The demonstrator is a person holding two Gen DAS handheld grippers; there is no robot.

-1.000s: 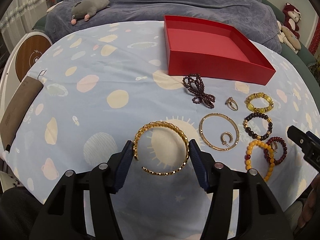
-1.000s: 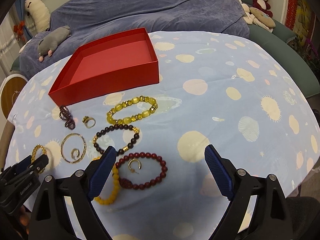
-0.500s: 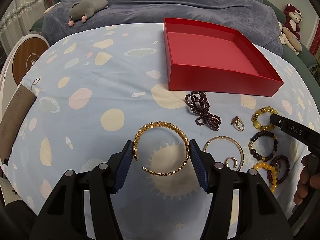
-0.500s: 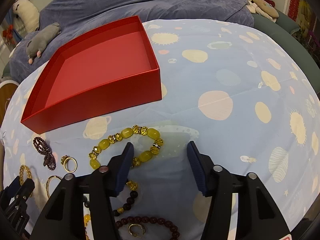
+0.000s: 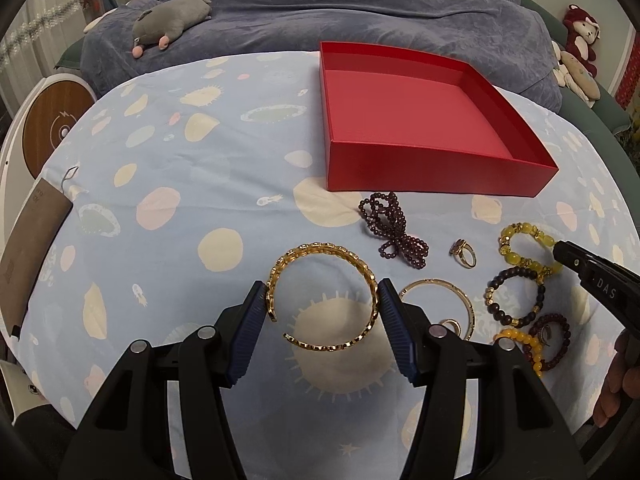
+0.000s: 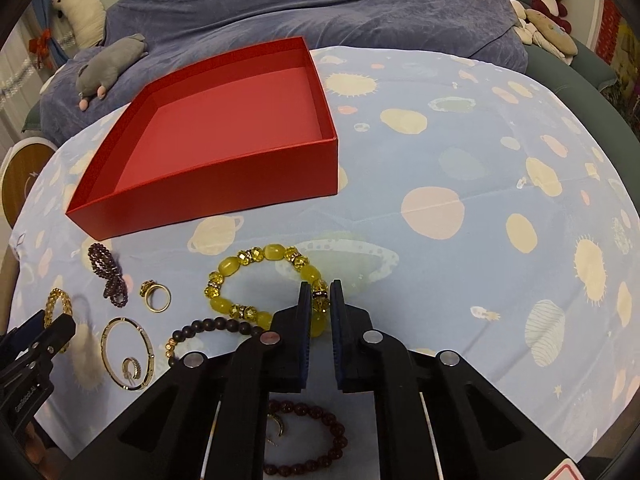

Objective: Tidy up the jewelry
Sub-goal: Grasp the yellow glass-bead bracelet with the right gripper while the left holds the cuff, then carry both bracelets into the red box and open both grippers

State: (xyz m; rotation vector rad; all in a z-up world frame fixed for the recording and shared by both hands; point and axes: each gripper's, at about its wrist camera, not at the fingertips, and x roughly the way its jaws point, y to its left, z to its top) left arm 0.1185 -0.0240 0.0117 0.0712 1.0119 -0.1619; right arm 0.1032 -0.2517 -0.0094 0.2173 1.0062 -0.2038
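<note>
My left gripper (image 5: 322, 300) is shut on an open gold cuff bracelet (image 5: 320, 262) and holds it above the cloth. My right gripper (image 6: 320, 294) is shut on the near side of a yellow bead bracelet (image 6: 240, 264) that lies on the cloth; the bracelet also shows in the left wrist view (image 5: 520, 236). An empty red box (image 5: 420, 120) stands beyond the jewelry; it also shows in the right wrist view (image 6: 224, 128). A dark purple bead strand (image 5: 390, 228), a gold ring (image 5: 464, 254), a thin gold bangle (image 6: 128, 354) and a dark bead bracelet (image 5: 514, 296) lie between the grippers.
A dark red bead bracelet (image 6: 316, 440) with a small gold hoop inside lies under my right gripper. An orange bead bracelet (image 5: 516, 340) lies beside it. The table has a light blue planet-print cloth (image 6: 460, 208). A grey plush toy (image 5: 172, 16) lies on the blue sofa behind.
My right gripper moved forward over the yellow bead bracelet and shut on it. My left gripper kept its hold on the gold cuff and rose and moved a little toward the box.
</note>
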